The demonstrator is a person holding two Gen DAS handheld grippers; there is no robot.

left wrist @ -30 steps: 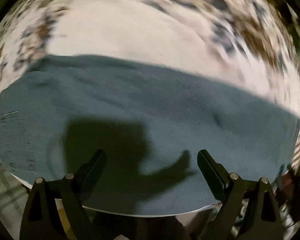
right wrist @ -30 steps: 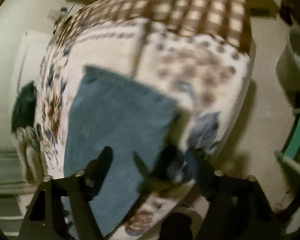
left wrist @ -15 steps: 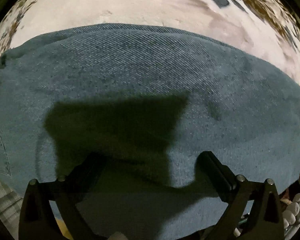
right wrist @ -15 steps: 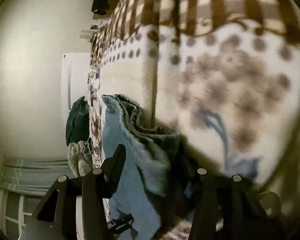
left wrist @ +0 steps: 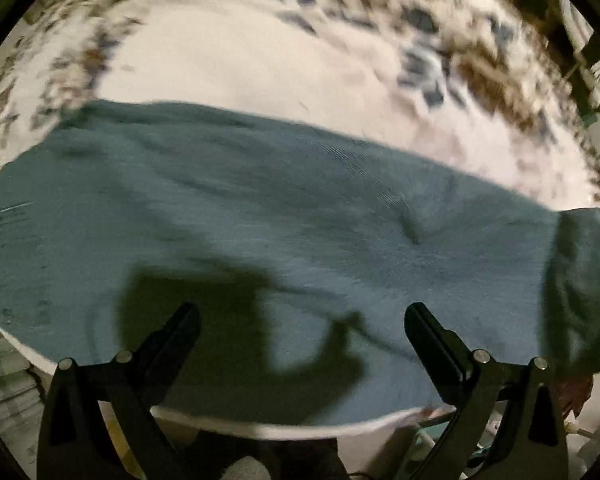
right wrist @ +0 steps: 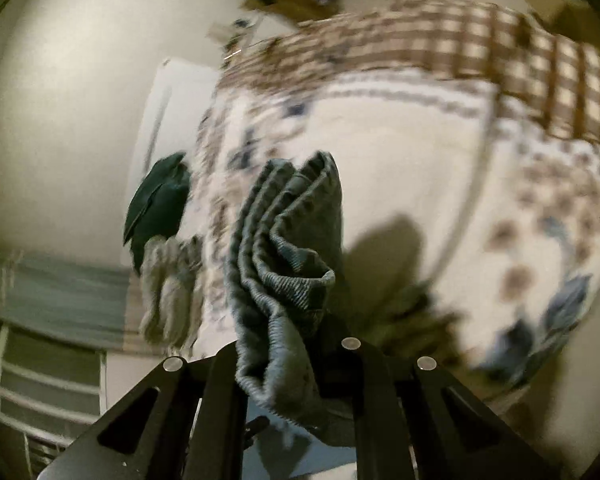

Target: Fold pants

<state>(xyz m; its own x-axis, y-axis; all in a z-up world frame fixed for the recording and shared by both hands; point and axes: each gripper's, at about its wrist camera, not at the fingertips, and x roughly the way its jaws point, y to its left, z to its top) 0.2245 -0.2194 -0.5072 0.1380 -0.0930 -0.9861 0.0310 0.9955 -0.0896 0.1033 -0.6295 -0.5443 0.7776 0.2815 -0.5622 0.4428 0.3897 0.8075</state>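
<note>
- Pants [left wrist: 284,216]: blue denim, spread flat across the near edge of a bed with a patterned cover [left wrist: 260,56].
- Left gripper [left wrist: 302,332]: fingers spread wide, pointing down over the denim, nothing between them.
- Right gripper [right wrist: 296,364]: jaws closing, a bunched, pleated end of the pants [right wrist: 288,240] pinched between them, raised off the cover.
- Dark green garment [right wrist: 158,204]: far left edge of the bed.

A bed's white patterned cover [right wrist: 400,152] fills the middle; a brown checked blanket [right wrist: 500,52] lies at one o'clock, a cream wall [right wrist: 60,100] at nine o'clock.
</note>
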